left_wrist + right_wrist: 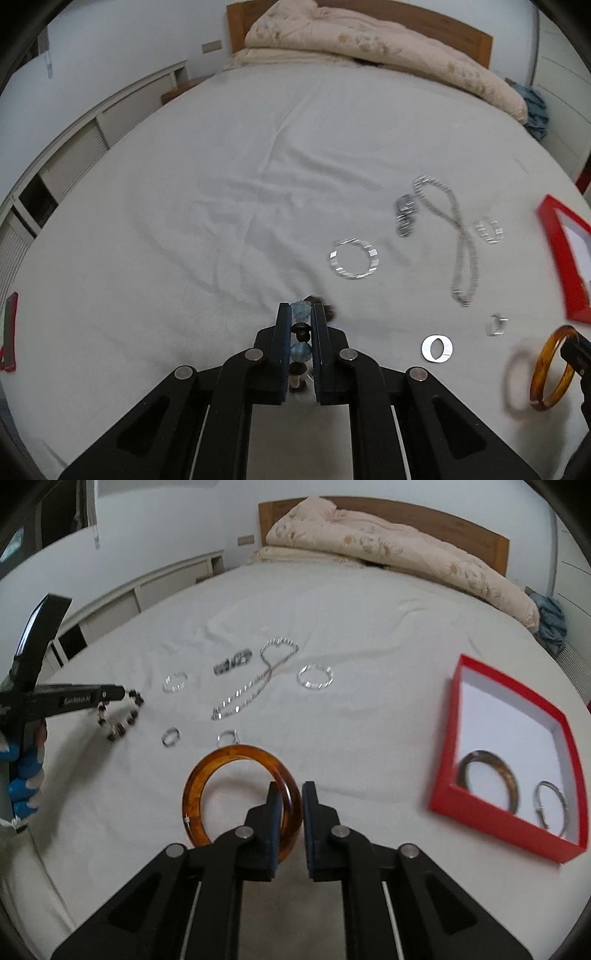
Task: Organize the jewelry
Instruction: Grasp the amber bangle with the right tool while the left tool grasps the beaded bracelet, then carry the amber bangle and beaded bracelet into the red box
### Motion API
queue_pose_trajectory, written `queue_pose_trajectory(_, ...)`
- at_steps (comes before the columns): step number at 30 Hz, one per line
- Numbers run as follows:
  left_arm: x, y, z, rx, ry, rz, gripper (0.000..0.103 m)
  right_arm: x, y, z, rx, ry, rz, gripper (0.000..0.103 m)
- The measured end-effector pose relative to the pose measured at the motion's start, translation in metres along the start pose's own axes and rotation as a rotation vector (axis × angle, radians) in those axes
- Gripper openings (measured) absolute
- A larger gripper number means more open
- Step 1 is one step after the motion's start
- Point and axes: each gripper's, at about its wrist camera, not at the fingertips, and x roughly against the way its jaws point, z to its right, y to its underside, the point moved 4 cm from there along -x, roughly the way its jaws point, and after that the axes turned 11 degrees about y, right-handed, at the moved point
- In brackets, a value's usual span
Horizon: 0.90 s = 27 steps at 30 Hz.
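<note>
While most of the jewelry is scattered on the bed's white sheet (369, 627), the red box (491, 819) at the right already holds two pieces, a dark mottled bangle (511, 775) and a silver bangle (561, 797), so the sorting looks begun but far from finished. The right hand-held gripper (287, 794) has its jaws around the rim of an amber bangle (207, 775), one finger inside the ring and one outside; a small gap shows beside the rim, so whether the bangle is firmly clamped I cannot tell, though in the left wrist view it appears raised above its shadow. The left hand-held gripper (300, 314) is clenched on a beaded bracelet (299, 350) of blue and dark brown beads, which dangles off the sheet in the right wrist view. Left to gather, by my reading: a long silver chain necklace (255, 690), a dark link bracelet (232, 662), two silver bangles (315, 676) (174, 682), a silver ring (170, 736) and another small ring (228, 737) just beyond the amber bangle. Nothing lies between the amber bangle and the box, whose near wall stands raised and would need clearing. A rumpled floral duvet (388, 542) rests against the wooden headboard (443, 517), well apart from the work, and a second red edge (9, 332), perhaps the lid, shows at the far left.
</note>
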Motion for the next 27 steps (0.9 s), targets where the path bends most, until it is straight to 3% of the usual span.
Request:
queue_pose_trajectory(8, 0.031, -0.02, 0.057, -0.052, 0.09, 0.038, 0.01, 0.056, -0.015, 0.042, -0.074, 0.046, 0.075, 0.01)
queue_pose_trajectory(15, 0.028, -0.056, 0.166, -0.158, 0.251, 0.047, 0.01, 0.084, -0.019, 0.123, -0.14, 0.148, 0.109, 0.01)
queue_pose_trajectory(20, 0.006, -0.079, 0.258, -0.241, 0.378, 0.028, 0.01, 0.072, -0.024, 0.194, -0.19, 0.227, 0.094, 0.01)
queue_pose_trajectory(27, -0.062, -0.101, 0.357, -0.313, 0.459, -0.039, 0.01, 0.021, -0.036, 0.26, -0.222, 0.271, 0.059, 0.01)
